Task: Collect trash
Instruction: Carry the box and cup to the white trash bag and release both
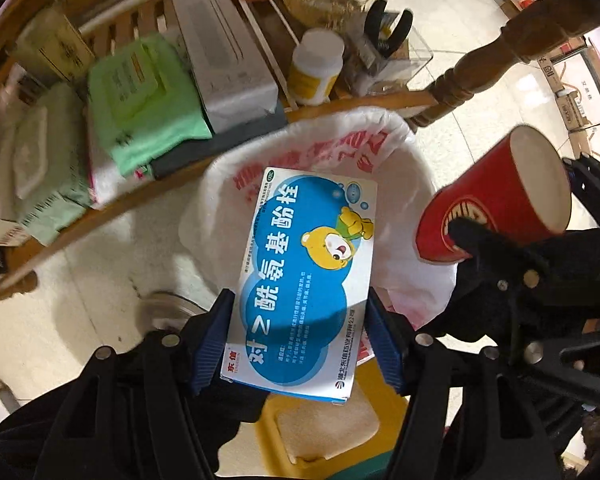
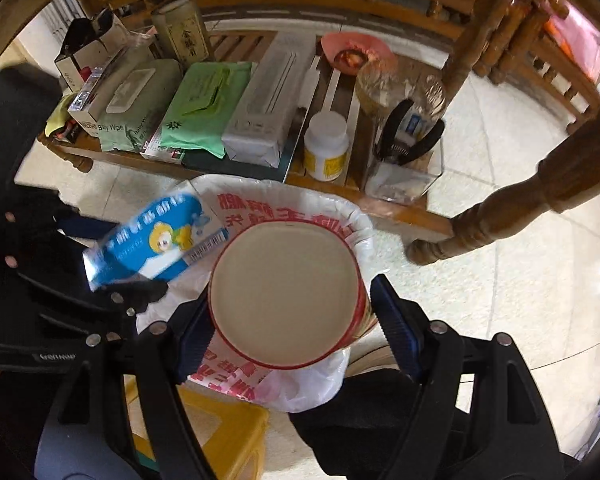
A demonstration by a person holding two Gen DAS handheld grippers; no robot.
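Two grippers are pinching trash above the white plastic-lined bin (image 1: 400, 152): left gripper (image 1: 300, 344) squeezing a blue-and-white cardboard medicine box (image 1: 300, 280) between its fingers, right gripper (image 2: 292, 332) a red paper cup (image 2: 286, 292). Releasing off-centre risks either bouncing off the rim.

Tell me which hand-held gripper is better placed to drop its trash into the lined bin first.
Right, marginally: its red paper cup hangs over the bin liner, while the left's blue medicine box overlaps the rim.
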